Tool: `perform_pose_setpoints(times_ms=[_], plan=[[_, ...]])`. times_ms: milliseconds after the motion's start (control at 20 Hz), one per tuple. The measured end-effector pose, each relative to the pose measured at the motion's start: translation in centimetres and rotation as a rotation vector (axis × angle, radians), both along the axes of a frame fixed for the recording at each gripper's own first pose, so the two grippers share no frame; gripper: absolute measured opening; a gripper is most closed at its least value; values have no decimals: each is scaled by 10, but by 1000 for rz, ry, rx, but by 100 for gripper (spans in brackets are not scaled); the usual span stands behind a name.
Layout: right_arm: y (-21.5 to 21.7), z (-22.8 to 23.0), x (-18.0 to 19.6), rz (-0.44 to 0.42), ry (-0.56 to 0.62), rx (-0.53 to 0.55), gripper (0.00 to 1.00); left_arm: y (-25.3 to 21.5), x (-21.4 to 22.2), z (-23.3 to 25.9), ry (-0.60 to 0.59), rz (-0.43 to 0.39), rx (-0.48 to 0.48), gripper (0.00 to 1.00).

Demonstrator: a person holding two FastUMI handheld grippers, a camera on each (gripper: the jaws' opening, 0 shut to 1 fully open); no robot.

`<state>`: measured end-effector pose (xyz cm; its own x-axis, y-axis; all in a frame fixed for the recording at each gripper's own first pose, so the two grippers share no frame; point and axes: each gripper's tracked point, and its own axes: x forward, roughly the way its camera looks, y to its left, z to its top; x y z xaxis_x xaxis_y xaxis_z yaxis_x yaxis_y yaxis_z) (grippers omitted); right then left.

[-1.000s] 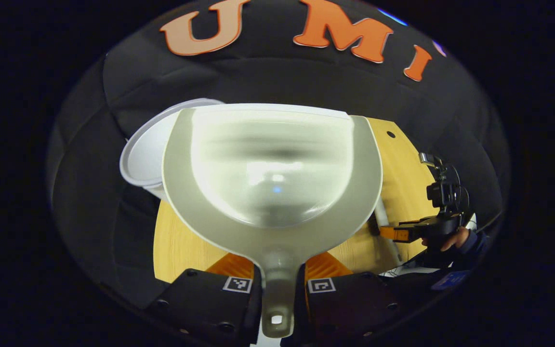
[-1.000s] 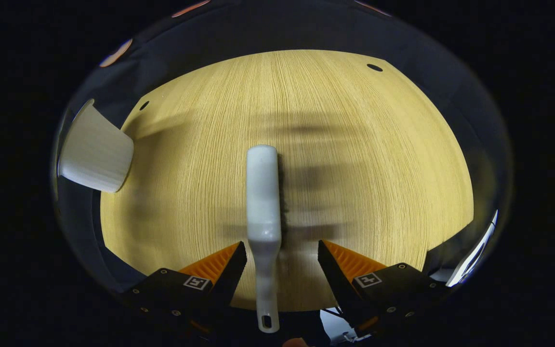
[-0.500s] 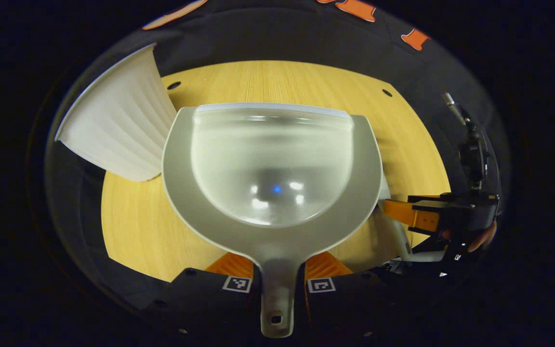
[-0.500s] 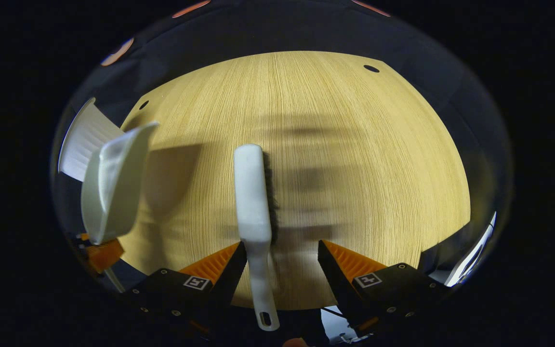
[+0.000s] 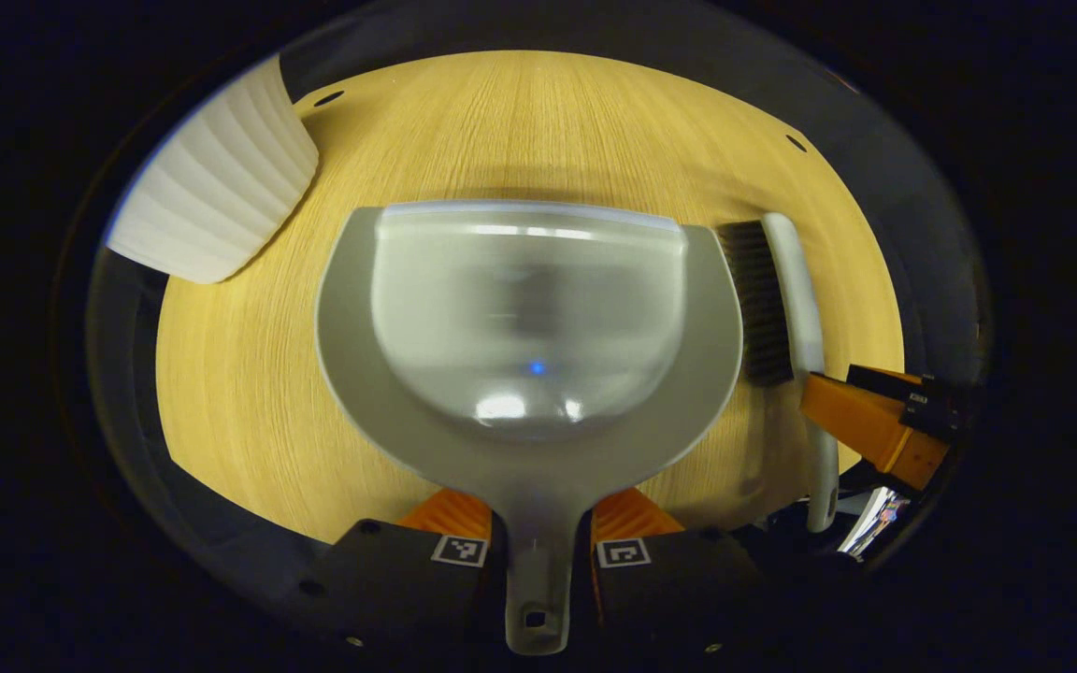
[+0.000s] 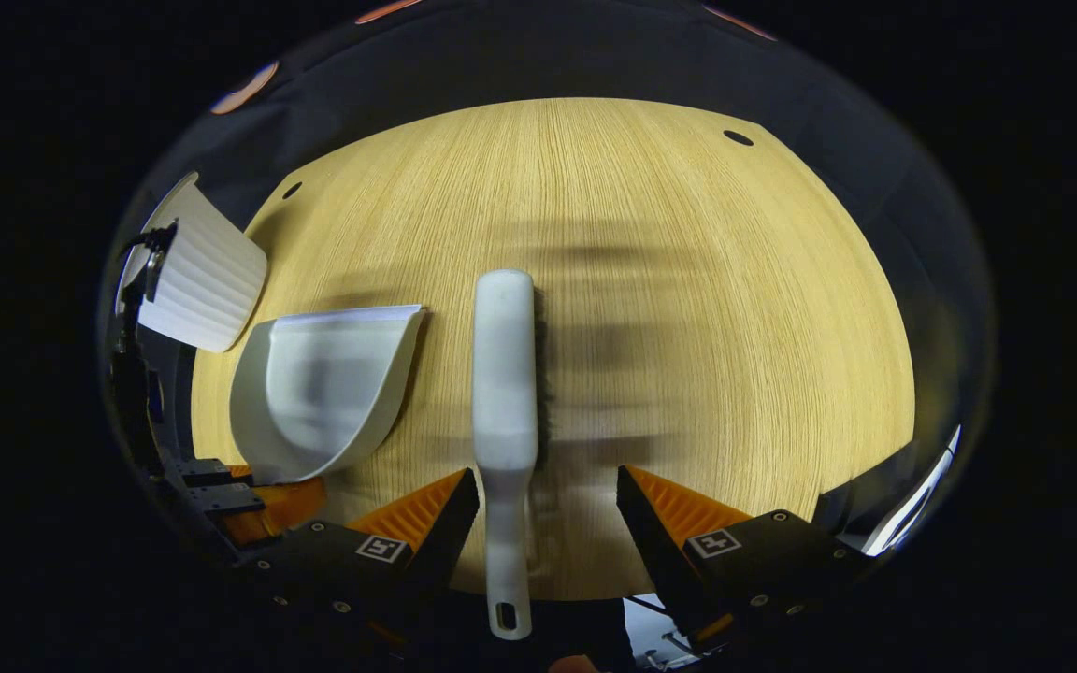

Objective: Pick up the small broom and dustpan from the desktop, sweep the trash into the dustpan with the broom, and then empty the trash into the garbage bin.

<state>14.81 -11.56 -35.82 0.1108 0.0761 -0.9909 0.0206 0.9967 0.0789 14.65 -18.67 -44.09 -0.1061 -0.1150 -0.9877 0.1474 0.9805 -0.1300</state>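
In the left gripper view, my left gripper (image 5: 538,523) clamps the empty dustpan (image 5: 529,327) over the desktop (image 5: 239,374), bin (image 5: 211,187) beyond; in the right gripper view, my right gripper (image 6: 548,509) gapes around the broom (image 6: 505,374), so emptying seems finished.

dim booth, warm light on table (image 6: 688,280); soft shadow bands ahead of broom (image 6: 505,374); glare spots in dustpan (image 5: 529,318); fisheye warp at edges.
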Motion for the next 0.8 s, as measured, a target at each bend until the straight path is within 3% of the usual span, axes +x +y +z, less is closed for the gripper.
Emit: perform_pose_setpoints(times_ms=[250, 500, 600, 650, 800], plan=[[3, 1, -1, 10, 3, 6, 93, -10, 2, -8, 13, 16, -5, 29], [1, -1, -1, 9, 1, 3, 93, -13, -1, -10, 32, 24, -24, 36], [2, -1, -1, 8, 2, 4, 93, -20, -4, -9, 35, 45, -55, 45], [2, 0, -1, 8, 1, 2, 93, -20, -5, -8, 40, 50, -51, 57], [3, -2, -2, 7, 1, 3, 93, -20, 1, 2, 26, 55, -56, 60]])
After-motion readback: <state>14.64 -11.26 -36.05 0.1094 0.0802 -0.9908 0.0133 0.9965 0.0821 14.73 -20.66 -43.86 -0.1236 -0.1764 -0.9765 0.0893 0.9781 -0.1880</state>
